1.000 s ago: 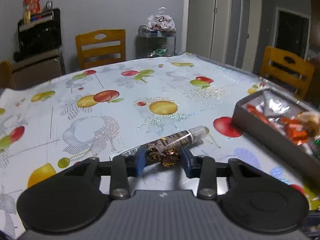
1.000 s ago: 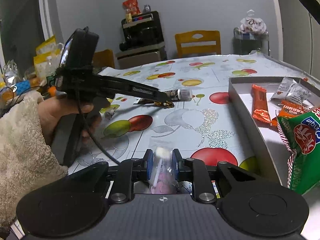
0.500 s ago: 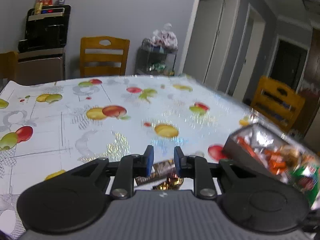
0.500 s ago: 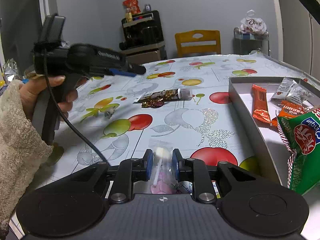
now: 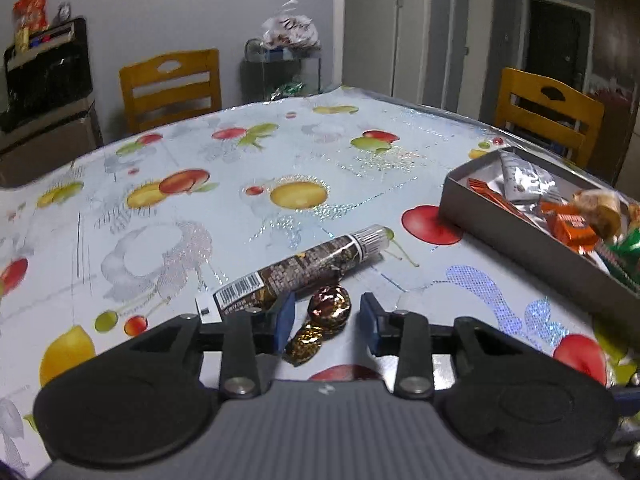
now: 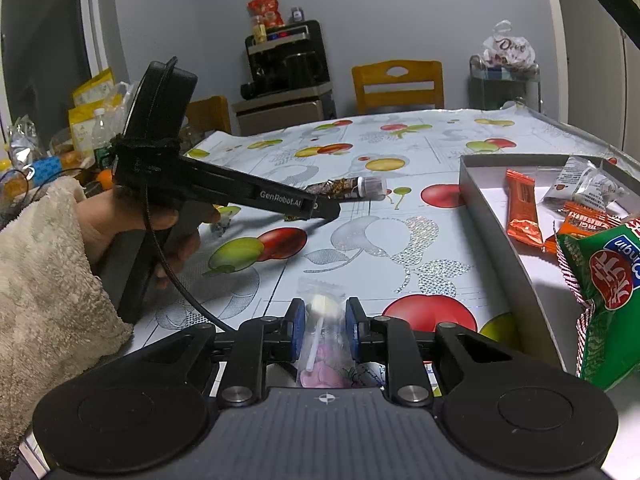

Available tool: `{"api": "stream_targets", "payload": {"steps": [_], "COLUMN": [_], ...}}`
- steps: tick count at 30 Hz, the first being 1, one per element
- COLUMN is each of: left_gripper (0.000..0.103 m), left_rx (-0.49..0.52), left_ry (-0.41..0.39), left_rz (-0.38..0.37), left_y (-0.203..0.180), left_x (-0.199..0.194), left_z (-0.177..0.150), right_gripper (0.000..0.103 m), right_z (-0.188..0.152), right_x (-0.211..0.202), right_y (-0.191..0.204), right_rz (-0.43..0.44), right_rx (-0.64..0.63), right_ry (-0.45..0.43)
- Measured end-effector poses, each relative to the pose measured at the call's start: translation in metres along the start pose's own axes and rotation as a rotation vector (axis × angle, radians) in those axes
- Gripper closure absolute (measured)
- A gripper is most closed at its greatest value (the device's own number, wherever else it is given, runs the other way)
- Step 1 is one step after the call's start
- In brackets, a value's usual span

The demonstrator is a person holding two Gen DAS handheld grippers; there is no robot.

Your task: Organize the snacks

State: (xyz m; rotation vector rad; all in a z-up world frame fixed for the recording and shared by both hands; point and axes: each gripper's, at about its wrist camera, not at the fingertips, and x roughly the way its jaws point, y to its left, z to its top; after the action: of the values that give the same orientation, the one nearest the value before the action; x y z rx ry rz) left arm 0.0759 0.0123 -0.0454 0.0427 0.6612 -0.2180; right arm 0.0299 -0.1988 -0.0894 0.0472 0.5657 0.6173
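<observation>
- While several snacks already sit in the grey box (image 6: 496, 240), the job looks partly done: an orange bar (image 6: 520, 210), clear wrappers and a green bag (image 6: 604, 292) are inside, at least 3 items are still out on the desk (image 5: 320, 152).
- Left out: the long brown candy tube (image 5: 304, 268), 2 gold foil candies (image 5: 328, 308) and a lollipop packet (image 6: 322, 332).
- Left hand-held gripper (image 5: 326, 318): jaws have just been opening, now part open and straddling the foil candies; pads are not pressing on them, so nothing is held. Its left pad sits at the tube's barcode end.
- Right hand-held gripper (image 6: 322, 330): jaws narrow and pinched on the lollipop packet, stick pointing back toward the camera; it hangs left of the box, near its front corner.
- Tube lies flat on the desk, left of the box and well apart from it. Long axis runs diagonally, barcode end nearest the left hand-held gripper, white cap end pointing toward the box's far corner.
- Foil candies lie touching each other, just beside the tube on its near side.
- Judgement: lollipop drop into the box is the nearest step, then candies, then tube.
</observation>
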Motion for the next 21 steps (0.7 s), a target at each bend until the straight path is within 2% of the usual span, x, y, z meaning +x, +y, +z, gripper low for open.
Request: {"api": "stream_targets", "payload": {"steps": [2,3,4,8,11,16,19,21], "left_gripper": [0.07,0.078,0.081,0.084,0.085,0.085,0.085,0.085], "left_rx": [-0.05,-0.069,-0.069,0.022,0.03,0.073,0.059,0.041], "left_ry": [0.012,0.012,0.007,-0.031,-0.025,-0.027,-0.057,-0.062], "left_rz": [0.001,0.006,0.021,0.059,0.009,-0.018,-0.043,-0.117], "left_y": [-0.001,-0.004,-0.012,-0.045,-0.058,-0.077,-0.069,-0.057], "left_x": [0.001,0.0,-0.003,-0.012,-0.015,-0.019,-0.028,-0.033], "left_z": [0.002,0.004,0.005,0.006,0.005,0.002,0.005,0.009], "right_gripper": [0.079,0.079,0.079,0.079,0.079,0.079,0.079,0.079], "right_z": [0.0,0.0,0.0,0.001,0.0,0.001,0.003,0.004], "right_x": [0.0,0.0,0.0,0.001,0.001,-0.002,-0.004,-0.005], "right_y": [-0.001,-0.001,-0.001,-0.001,0.0,-0.004,-0.007,-0.01], "right_rz": [0.002,0.003,0.004,0.001,-0.011,-0.052,-0.095,-0.116], "right_rx": [0.002,0.004,0.005,0.006,0.006,0.01,-0.002,-0.007], "right_ry": [-0.001,-0.001,-0.001,0.0,-0.001,0.002,0.01,0.014]}}
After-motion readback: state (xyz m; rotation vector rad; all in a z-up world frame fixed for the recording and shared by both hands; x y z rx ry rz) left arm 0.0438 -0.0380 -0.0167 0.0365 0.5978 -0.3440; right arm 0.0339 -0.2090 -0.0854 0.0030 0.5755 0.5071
